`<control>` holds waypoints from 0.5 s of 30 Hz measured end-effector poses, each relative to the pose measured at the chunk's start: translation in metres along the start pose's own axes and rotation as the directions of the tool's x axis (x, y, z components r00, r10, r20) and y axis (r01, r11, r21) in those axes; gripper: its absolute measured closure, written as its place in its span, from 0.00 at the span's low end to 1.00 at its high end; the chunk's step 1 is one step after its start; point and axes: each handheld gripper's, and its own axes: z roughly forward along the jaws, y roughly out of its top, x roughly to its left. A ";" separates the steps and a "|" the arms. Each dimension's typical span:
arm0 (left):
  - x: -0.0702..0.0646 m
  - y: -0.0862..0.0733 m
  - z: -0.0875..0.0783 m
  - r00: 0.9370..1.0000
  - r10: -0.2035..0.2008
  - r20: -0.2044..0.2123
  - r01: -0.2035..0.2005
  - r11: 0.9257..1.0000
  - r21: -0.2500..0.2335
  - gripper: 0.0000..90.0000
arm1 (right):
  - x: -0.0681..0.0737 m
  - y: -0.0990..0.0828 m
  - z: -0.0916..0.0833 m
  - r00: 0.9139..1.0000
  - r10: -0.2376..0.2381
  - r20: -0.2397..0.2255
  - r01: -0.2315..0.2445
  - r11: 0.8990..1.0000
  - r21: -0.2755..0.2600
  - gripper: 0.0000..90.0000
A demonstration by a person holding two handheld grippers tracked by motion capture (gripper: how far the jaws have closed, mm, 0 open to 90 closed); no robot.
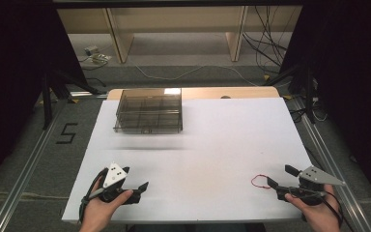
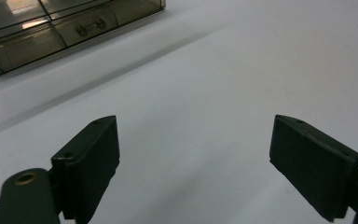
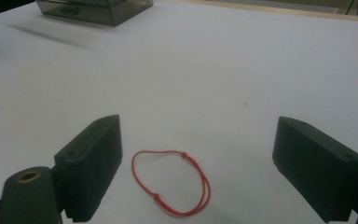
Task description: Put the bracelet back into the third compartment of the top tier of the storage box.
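A: From the high view, your left gripper (image 1: 134, 179) sits by the near edge of the white table (image 1: 212, 140), jaws apart. Your right gripper (image 1: 282, 177) is near the right edge, jaws apart too.

B: Lots of bare table lies between you and the clear box (image 1: 148, 110).

A: In your right gripper view, the red string loop (image 3: 172, 181) lies flat between the jaws, its long way slanting down-right.

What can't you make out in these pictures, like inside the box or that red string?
- Box, high view: tinted lid and glare hide whether its compartments hold anything.
- Box, left gripper view: cut off by the top and left edges.
- Red string, high view: too small to see its knots; they show in the right gripper view.
- Clutter on the floor, high view: too small to name.
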 end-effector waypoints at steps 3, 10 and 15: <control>-0.001 0.001 0.004 1.000 0.007 0.001 -0.007 1.000 -0.006 0.18 | -0.001 0.001 0.002 1.000 0.000 0.004 0.000 1.000 0.012 0.18; -0.004 0.000 0.011 0.999 0.036 0.016 -0.036 0.999 0.008 0.18 | -0.011 0.006 0.009 0.999 -0.020 0.042 0.017 0.997 0.070 0.30; -0.003 -0.001 0.012 0.999 0.046 0.016 -0.046 0.999 0.014 0.18 | -0.016 0.009 0.014 0.998 -0.038 0.043 0.033 0.994 0.105 0.38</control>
